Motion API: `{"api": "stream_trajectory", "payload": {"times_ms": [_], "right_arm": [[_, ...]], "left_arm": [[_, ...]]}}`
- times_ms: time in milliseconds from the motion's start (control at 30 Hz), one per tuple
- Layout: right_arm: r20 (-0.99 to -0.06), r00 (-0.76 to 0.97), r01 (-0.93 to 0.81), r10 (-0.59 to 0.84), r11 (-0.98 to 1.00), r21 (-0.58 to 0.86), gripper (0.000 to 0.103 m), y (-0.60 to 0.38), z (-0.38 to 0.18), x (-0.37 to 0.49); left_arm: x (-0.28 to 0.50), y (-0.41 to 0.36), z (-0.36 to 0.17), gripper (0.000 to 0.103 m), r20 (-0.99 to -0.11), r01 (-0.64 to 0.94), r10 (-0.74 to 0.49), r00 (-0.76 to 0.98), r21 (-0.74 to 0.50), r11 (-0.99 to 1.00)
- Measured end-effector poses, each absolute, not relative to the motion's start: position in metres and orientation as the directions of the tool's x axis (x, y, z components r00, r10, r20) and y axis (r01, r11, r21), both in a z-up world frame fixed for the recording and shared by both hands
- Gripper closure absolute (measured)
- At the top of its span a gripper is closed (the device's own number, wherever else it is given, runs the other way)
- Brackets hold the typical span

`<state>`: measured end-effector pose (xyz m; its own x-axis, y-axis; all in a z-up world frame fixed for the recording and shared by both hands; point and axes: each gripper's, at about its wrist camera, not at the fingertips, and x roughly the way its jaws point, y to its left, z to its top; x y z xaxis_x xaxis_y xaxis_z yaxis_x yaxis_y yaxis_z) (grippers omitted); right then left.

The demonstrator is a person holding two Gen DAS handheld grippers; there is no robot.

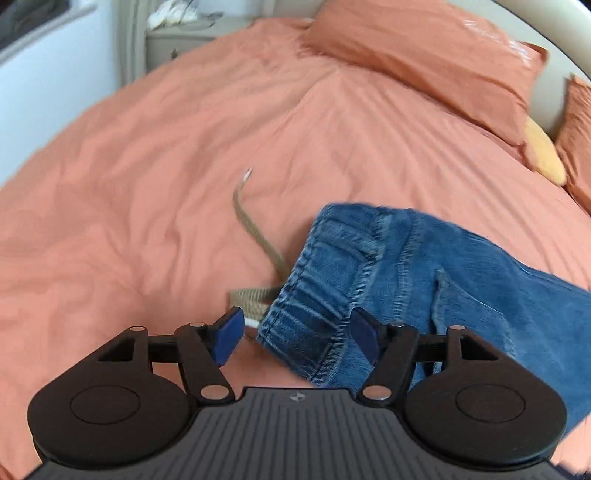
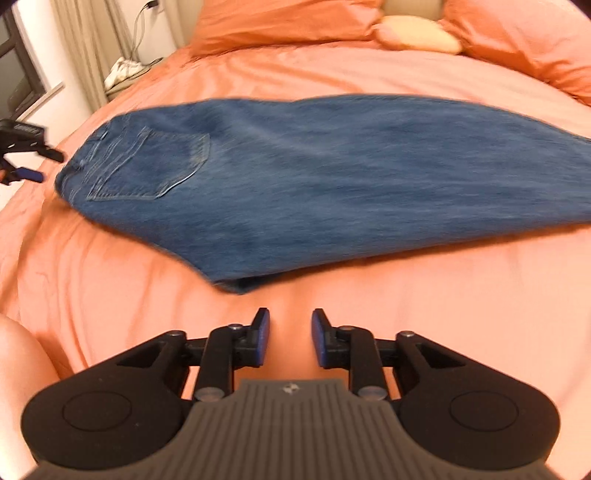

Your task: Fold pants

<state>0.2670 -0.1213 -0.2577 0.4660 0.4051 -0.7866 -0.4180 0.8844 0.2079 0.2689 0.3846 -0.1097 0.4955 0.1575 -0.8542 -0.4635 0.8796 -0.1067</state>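
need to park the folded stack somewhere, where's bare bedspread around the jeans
Bare bedspread runs from the belt toward the nightstand, plus a strip between the jeans and the right tool. Crowded at the pillows.

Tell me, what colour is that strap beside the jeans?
Tan, a woven strap; clearest in the left wrist view.
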Motion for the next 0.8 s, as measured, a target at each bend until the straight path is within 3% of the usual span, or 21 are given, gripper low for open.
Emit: {"api": "stream_trajectory", "payload": {"times_ms": [133, 333, 467, 800], "right_arm": [[-0.778, 0.520, -0.380, 0.353, 0.911, 0.159, 0.070, -0.162, -0.230, 0.277], [-0.738, 0.628, -0.287, 0.247, 0.955, 0.076, 0.062, -0.235, -0.190, 0.298], [-0.710, 0.683, -0.199, 0.175, 0.979, 0.050, 0.055, -0.276, -0.173, 0.313], [-0.662, 0.747, 0.024, 0.063, 0.992, 0.122, 0.055, -0.383, -0.174, 0.337]], "left_arm": [[0.269, 0.357, -0.063, 0.037, -0.828, -0.357, 0.185, 0.529, -0.020, 0.934], [0.279, 0.307, -0.007, 0.064, -0.823, -0.220, 0.122, 0.554, -0.004, 0.975], [0.295, 0.257, 0.012, 0.068, -0.812, -0.125, 0.114, 0.573, 0.051, 0.991], [0.360, 0.130, 0.013, 0.072, -0.806, 0.007, 0.017, 0.592, 0.027, 1.000]]}}
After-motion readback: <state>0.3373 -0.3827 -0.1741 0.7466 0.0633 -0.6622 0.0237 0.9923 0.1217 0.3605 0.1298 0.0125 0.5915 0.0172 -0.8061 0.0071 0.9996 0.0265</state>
